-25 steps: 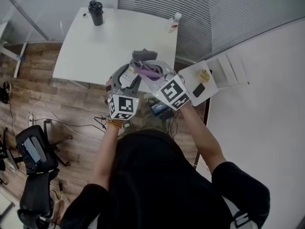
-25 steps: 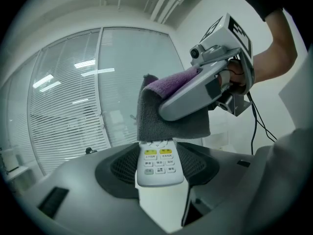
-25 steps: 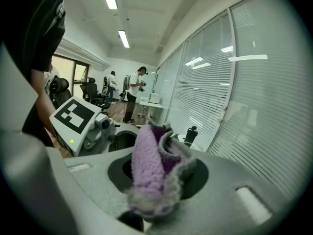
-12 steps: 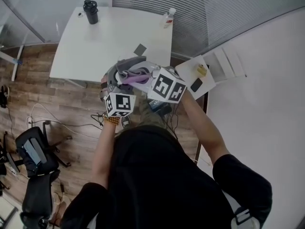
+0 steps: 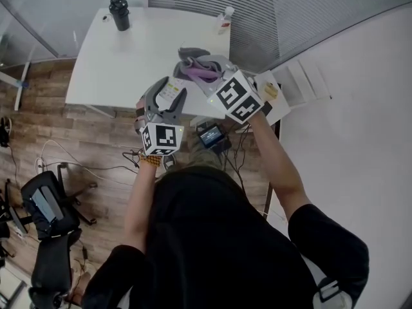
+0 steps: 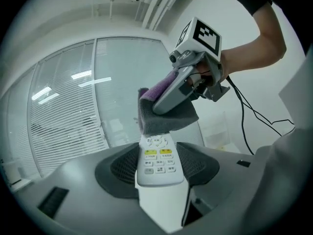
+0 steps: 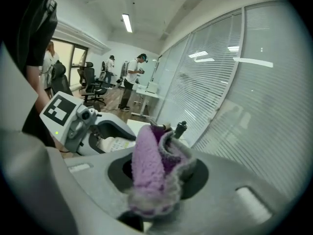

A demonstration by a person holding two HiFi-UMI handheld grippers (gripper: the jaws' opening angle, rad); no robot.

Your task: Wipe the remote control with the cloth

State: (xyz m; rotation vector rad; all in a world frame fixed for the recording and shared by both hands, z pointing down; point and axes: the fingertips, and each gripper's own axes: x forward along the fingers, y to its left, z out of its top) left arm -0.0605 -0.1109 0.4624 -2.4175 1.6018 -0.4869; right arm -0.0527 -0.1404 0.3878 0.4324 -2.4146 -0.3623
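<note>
My left gripper (image 5: 168, 96) is shut on a white remote control (image 5: 170, 91), which points away from me with its buttons up. In the left gripper view the remote (image 6: 157, 160) lies between the two dark pads (image 6: 117, 169). My right gripper (image 5: 201, 69) is shut on a purple and grey cloth (image 5: 195, 66), held up to the right beyond the remote's far end. In the left gripper view the cloth (image 6: 164, 115) hangs over the remote's tip; I cannot tell whether they touch. The right gripper view shows the bunched cloth (image 7: 155, 173) filling the jaws, with the left gripper (image 7: 83, 124) lower left.
Below my hands stands a white table (image 5: 122, 56) with a black bottle (image 5: 119, 13) and a small spray bottle (image 5: 223, 19) at its far edge. A small side table (image 5: 282, 108) is at the right, an office chair (image 5: 45, 211) at the left. People (image 7: 133, 77) stand far off.
My right gripper has carried the cloth off the remote, up and to the right. The left gripper has kept the remote almost still.
</note>
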